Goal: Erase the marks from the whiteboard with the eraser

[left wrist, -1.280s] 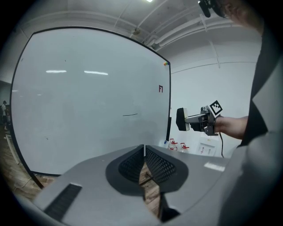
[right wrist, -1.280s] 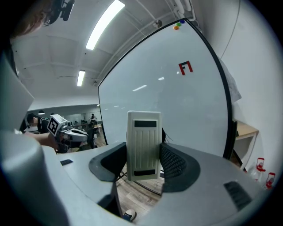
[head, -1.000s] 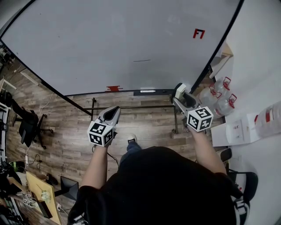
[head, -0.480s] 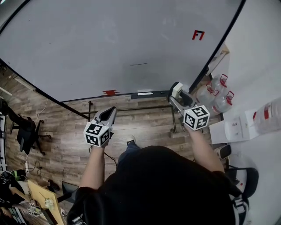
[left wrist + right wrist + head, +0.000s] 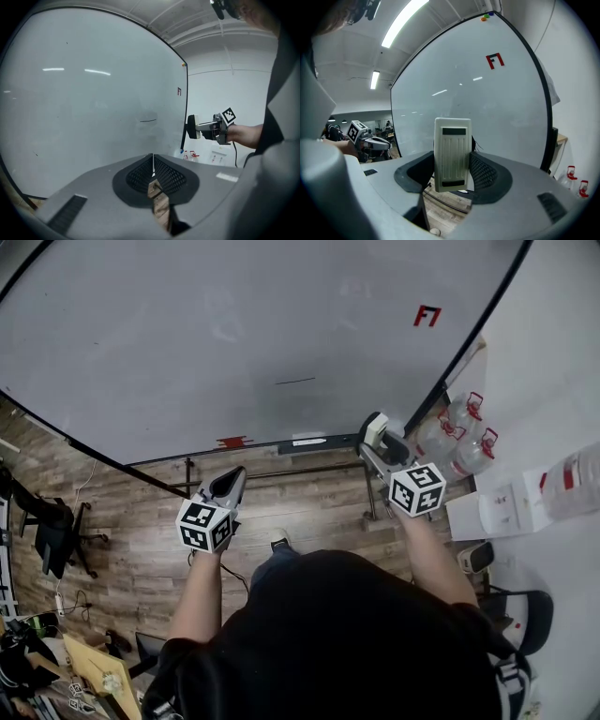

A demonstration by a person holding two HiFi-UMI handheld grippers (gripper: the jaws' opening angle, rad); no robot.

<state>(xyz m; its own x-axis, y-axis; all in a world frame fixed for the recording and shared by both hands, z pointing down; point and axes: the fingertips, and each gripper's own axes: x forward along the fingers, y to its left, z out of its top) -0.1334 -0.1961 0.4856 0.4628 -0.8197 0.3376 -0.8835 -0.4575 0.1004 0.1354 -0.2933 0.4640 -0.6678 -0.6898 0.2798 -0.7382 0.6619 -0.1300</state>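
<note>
Cream ribbed plastic eraser [image 5: 452, 154], clamped upright in right hand-held gripper [image 5: 382, 444], faces white whiteboard [image 5: 187, 324] w/ thin black line mark [image 5: 294, 382] up-left.

The wood-plank floor [image 5: 141, 512] carries the metal stand [image 5: 281, 472] of the whiteboard [image 5: 234, 334]. Right of the stand sit two clear water jugs [image 5: 436, 439], and well left of it a black office chair [image 5: 52, 526].

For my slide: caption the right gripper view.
Right gripper grips the eraser upright before the whiteboard, red mark above.
</note>
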